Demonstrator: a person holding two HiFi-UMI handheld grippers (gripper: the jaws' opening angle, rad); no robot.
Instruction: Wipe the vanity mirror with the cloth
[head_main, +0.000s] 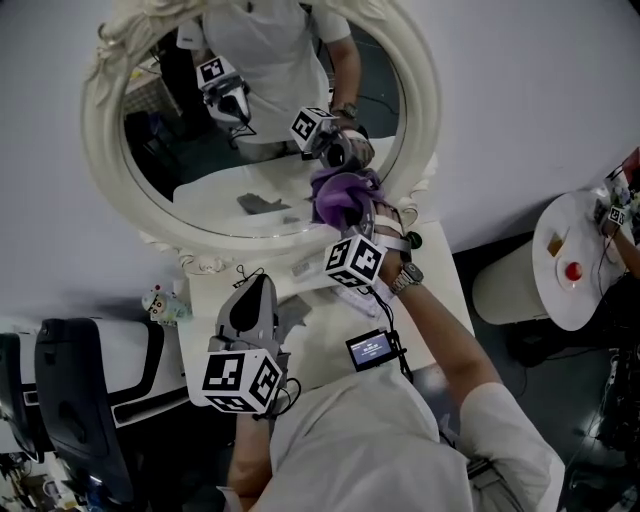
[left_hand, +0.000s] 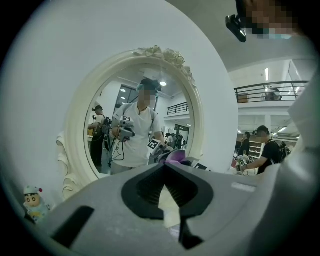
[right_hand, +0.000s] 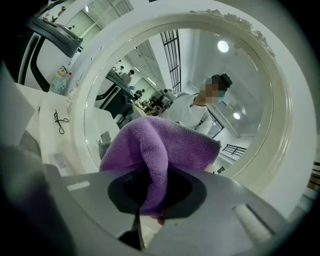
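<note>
Cloth (right_hand: 160, 145), purple and bunched, sits in the right tongs (right_hand: 150, 197), jaws clamped on a fold. It's up against the vanity mirror (head_main: 200, 160), low on the glass, just inside the frame's bottom rim. Plenty of bare glass lies left of and above those tongs. Left tongs (left_hand: 165, 172), jaws together on nothing, hang over the counter (head_main: 435, 285) just short of the frame, with a little figurine (head_main: 165, 302) off to their left.
</note>
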